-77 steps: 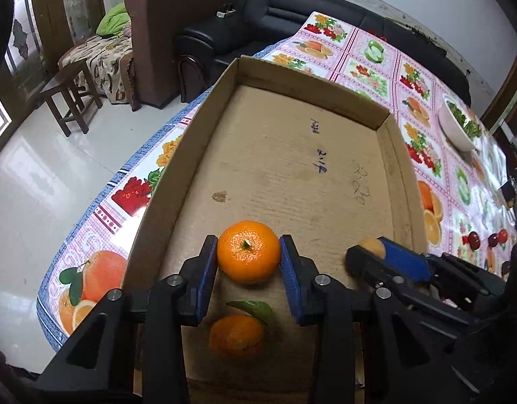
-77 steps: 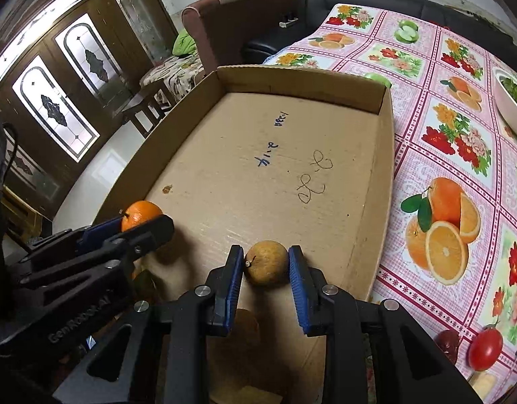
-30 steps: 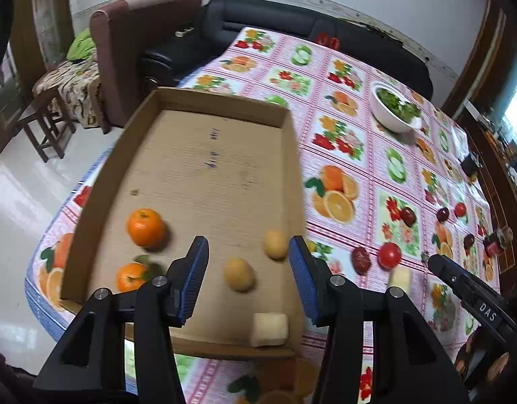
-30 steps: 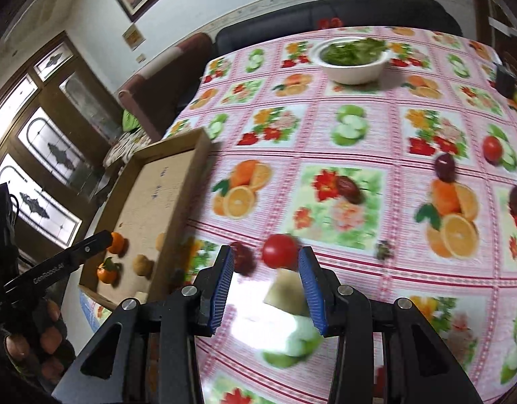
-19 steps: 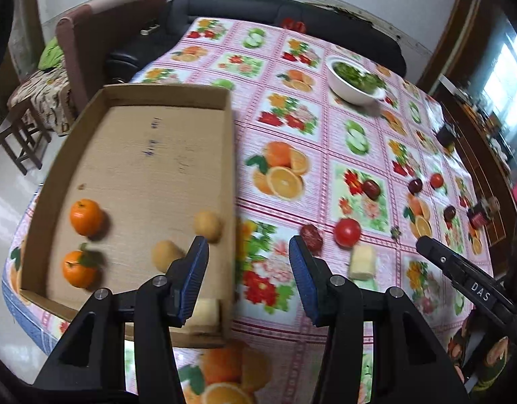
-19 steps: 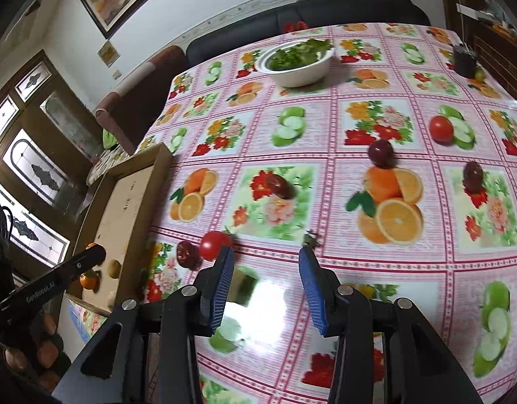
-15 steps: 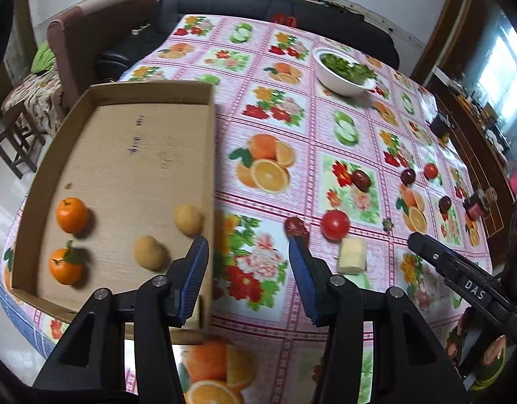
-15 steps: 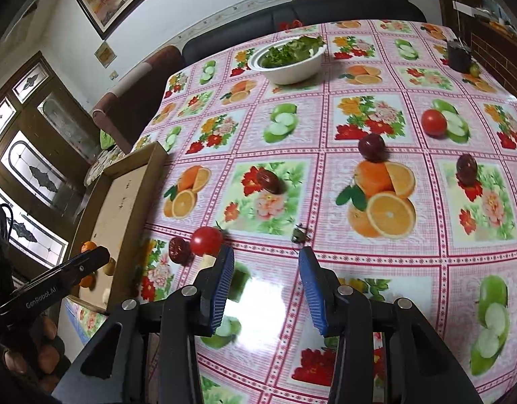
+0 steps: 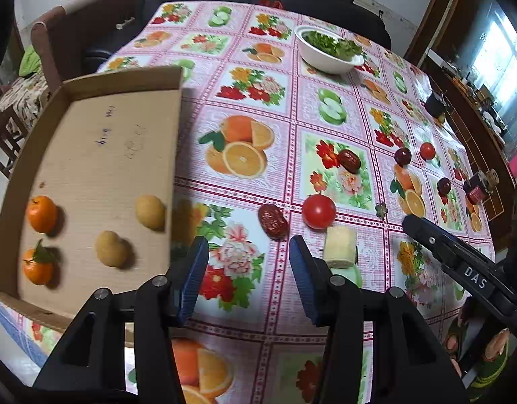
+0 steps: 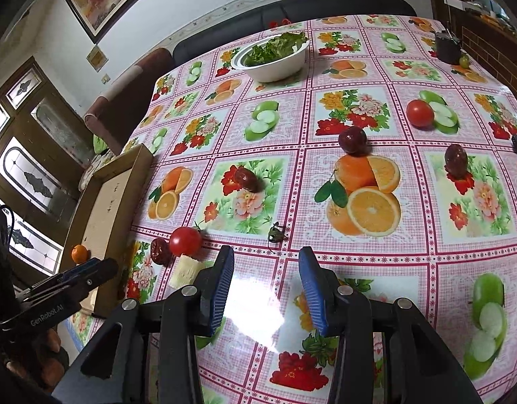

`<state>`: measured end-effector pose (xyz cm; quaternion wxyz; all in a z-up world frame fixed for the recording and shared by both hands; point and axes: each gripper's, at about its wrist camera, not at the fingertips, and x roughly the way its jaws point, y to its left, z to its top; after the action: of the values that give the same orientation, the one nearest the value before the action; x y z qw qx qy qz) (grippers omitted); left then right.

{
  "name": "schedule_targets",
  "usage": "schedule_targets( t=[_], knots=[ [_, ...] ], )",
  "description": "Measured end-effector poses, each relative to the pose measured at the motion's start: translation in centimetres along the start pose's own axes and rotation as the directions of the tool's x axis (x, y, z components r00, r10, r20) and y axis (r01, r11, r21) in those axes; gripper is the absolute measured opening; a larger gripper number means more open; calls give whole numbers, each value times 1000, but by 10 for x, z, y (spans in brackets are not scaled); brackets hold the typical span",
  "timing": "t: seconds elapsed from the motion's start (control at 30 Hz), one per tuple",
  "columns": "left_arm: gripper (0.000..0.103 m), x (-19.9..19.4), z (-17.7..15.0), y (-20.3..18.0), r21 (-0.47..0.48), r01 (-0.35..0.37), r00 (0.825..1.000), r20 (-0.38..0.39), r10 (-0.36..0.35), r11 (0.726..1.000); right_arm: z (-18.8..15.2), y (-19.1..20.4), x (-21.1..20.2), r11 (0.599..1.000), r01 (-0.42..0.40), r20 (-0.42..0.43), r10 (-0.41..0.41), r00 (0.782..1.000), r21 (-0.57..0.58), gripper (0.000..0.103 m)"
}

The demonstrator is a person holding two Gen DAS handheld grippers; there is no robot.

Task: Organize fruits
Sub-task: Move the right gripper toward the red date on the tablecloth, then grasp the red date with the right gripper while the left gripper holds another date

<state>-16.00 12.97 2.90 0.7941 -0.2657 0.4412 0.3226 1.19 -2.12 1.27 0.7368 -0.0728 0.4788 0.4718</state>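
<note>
A cardboard tray lies at the table's left end. It holds two oranges and two yellowish fruits. My left gripper hangs open and empty over the tablecloth, just right of the tray. Ahead of it lie a wrinkled red date, a tomato and a pale yellow chunk. My right gripper is open and empty above the cloth. The same tomato, date and chunk lie to its left. Further off are another date, a dark plum and a second tomato.
A white bowl of greens stands at the far end of the table, with a dark cup at the far right. A small dry stem lies just ahead of my right gripper. Sofas and a chair stand beyond the table.
An orange and a yellowish fruit that the grippers held now lie in the tray. Both grippers have swung right, off the tray and over the loose fruits on the cloth.
</note>
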Motion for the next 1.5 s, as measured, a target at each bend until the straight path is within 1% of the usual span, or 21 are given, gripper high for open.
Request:
schedule_targets(
  t=[0.2,0.4,0.57,0.73,0.8,0.83,0.87,0.9,0.93,1.0,1.2,1.3,1.5],
  knots=[
    [48,18,5,-9,13,13,1000,-27,-12,1000,13,5,19,1000,7,-17,-7,1000,-24,40],
    [48,34,10,-10,13,19,999,-49,-19,1000,31,16,43,998,18,-20,-19,1000,-65,39],
    [48,49,14,-9,10,27,997,-72,-26,1000,50,23,66,995,47,-12,-49,999,-92,38],
    [48,54,15,-14,32,13,997,-73,-11,999,59,27,91,991,63,-47,-69,997,-120,38],
    [46,56,15,-16,36,-1,998,-64,3,999,60,31,93,985,84,-32,-90,995,-151,37],
    [37,56,14,-18,46,-11,998,-56,13,999,60,32,93,984,89,-29,-94,995,-156,34],
    [32,57,14,-19,55,-17,999,-49,20,998,60,33,94,983,92,-27,-97,995,-161,25],
    [26,58,15,-20,61,-25,999,-45,27,998,59,33,94,982,95,-23,-100,995,-166,24],
    [24,58,15,-21,66,-25,999,-40,28,997,58,33,94,981,97,-21,-102,995,-167,24],
    [24,59,15,-22,71,-22,999,-38,25,997,58,32,91,983,93,-20,-98,995,-158,24],
    [24,51,14,-20,64,-20,999,-32,22,998,53,22,70,995,49,-6,-50,999,-91,24],
    [24,42,14,-19,62,-15,1000,-14,16,998,49,19,56,997,30,4,-30,1000,-65,24],
    [24,19,12,-19,63,-7,1000,27,5,998,42,25,34,998,14,26,-12,1000,-61,24]
  ],
)
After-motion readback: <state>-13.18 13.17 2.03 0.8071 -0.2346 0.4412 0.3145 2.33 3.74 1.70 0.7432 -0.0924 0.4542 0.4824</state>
